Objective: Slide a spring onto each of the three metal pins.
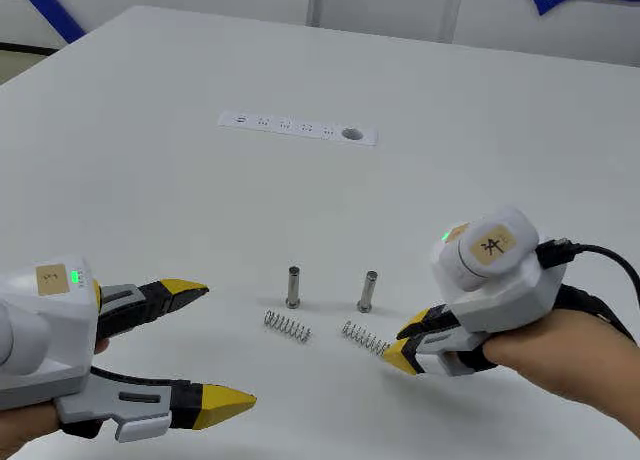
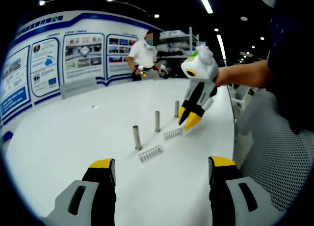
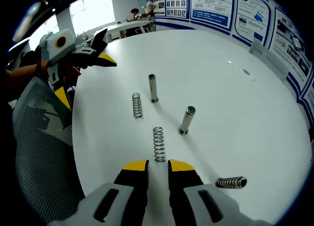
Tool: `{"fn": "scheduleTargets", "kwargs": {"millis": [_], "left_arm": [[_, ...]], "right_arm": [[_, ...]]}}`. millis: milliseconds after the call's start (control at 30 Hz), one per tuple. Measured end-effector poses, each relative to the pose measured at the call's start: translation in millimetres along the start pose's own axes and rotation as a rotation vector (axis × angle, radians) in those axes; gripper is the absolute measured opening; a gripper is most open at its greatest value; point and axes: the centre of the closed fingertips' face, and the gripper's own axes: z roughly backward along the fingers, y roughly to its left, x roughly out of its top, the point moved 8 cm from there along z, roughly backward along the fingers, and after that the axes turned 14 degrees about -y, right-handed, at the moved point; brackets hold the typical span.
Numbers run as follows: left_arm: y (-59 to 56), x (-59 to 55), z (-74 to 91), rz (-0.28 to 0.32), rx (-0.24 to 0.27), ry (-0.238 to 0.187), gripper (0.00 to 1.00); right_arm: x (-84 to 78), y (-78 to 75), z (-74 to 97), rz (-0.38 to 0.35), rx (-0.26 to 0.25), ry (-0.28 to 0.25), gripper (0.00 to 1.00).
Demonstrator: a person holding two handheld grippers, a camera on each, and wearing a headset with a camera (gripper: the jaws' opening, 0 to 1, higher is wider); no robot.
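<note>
While a spring (image 3: 158, 144) lies just ahead of right gripper (image 3: 158, 163), jaws narrowly apart, left gripper (image 1: 228, 345) spread wide

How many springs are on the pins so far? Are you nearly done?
Not nearly. The first pin and second pin stand bare, a loose spring lying beside them. The right hand-held gripper hovers at a second spring, gripping nothing; the left hand-held gripper is open. A third spring may already sit on the third pin, but that's unclear. At least two left.
</note>
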Motion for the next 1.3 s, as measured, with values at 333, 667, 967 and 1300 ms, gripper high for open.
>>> {"fn": "scheduleTargets", "kwargs": {"millis": [333, 667, 967, 1300], "left_arm": [[1.7, -4.1, 4.1, 0.007, 0.009, -0.001, 0.78], [2.2, -4.9, 3.0, 0.013, 0.008, -0.008, 0.78], [3.4, -2.9, 2.9, 0.01, 0.008, -0.009, 0.78], [0.9, -3.0, 0.9, 0.008, -0.001, 0.0, 0.78]], "right_arm": [[-3.0, -0.6, -12.7, 0.005, -0.003, 0.018, 0.16], [-6.3, -1.6, -14.1, 0.015, -0.014, 0.026, 0.12], [-1.7, -2.2, -7.3, 0.025, -0.024, 0.016, 0.11], [20.4, -6.1, 13.0, 0.079, -0.043, -0.014, 0.11]]}}
